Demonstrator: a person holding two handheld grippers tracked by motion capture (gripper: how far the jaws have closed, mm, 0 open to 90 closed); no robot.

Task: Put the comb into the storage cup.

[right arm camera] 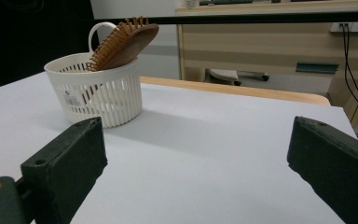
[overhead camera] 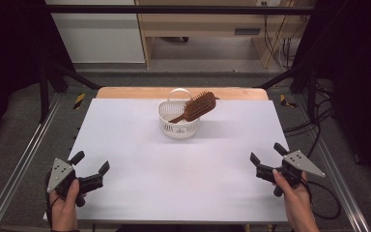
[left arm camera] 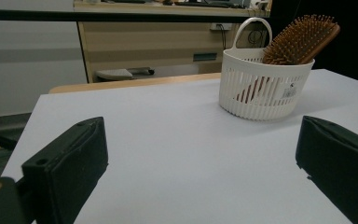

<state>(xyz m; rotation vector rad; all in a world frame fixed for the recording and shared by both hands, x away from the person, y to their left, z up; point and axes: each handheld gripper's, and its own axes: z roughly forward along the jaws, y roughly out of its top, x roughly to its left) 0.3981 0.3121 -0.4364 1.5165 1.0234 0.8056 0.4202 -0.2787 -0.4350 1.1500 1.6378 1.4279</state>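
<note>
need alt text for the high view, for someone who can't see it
A white basket with a wooden hairbrush leaning in it stands at the far middle of a white table. At the near corners, a person holds the left gripper and right gripper, both open and empty.

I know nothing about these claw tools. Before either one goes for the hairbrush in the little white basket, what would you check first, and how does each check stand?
1. Left gripper open and empty: ok.
2. Right gripper open and empty: ok.
3. Hairbrush reachable, its head leaning out over the rim: ok.
4. Basket upright on the table: ok.
5. Path from both grippers to the basket free: ok.
6. Handle end loose inside the basket, not snagged: cannot tell.
</note>
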